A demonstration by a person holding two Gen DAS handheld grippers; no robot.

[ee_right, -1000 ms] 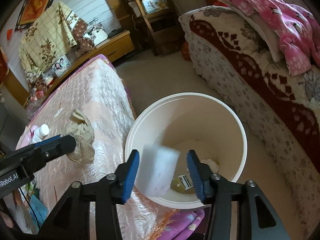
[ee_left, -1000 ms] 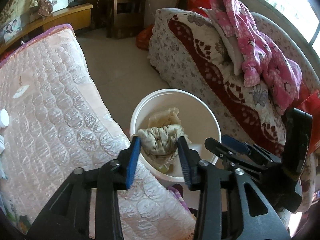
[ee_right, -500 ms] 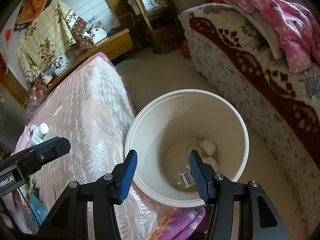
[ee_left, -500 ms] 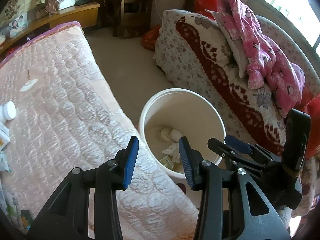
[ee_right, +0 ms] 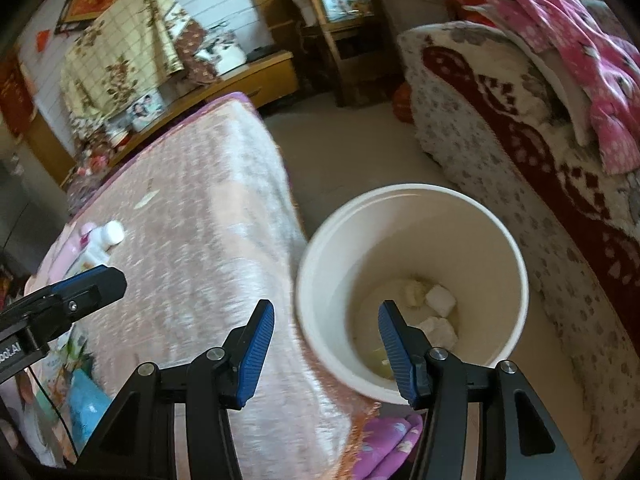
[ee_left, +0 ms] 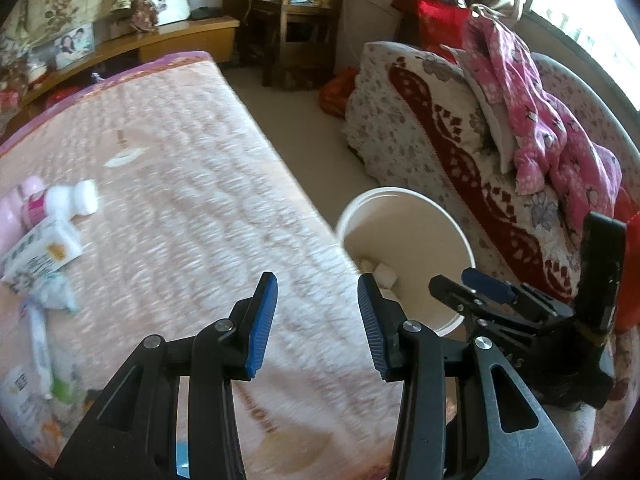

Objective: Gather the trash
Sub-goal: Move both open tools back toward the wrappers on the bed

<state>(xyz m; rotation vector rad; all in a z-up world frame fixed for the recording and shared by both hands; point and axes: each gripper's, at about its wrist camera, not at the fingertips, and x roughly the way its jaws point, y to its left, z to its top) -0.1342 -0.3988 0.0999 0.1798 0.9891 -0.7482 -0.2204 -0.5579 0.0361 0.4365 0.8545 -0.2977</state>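
Observation:
The white bucket (ee_left: 440,216) stands on the floor between the bed and the sofa; the right wrist view shows its rim (ee_right: 516,264). White and yellowish wads of trash (ee_right: 436,312) lie at its bottom. My left gripper (ee_left: 316,280) hovers open over the pink quilted bed cover (ee_left: 192,208), nothing between its blue pads. My right gripper (ee_right: 326,306) is open and empty too, over the bucket's near-left rim and the bed edge. A pink-and-white bottle (ee_left: 60,200), a small box (ee_left: 40,248) and wrappers (ee_left: 52,300) lie at the bed's left.
A sofa with a red-and-white cover (ee_left: 460,152) and pink clothes (ee_left: 532,112) runs along the right, close to the bucket. A wooden chair (ee_right: 340,20) and a low cabinet (ee_right: 248,80) stand at the back. Bare floor (ee_left: 304,148) lies beyond the bucket.
The crumpled wad left my left gripper and a white wad left my right; both now lie in the bucket. Both grippers have swung left, from the bucket toward the bed.

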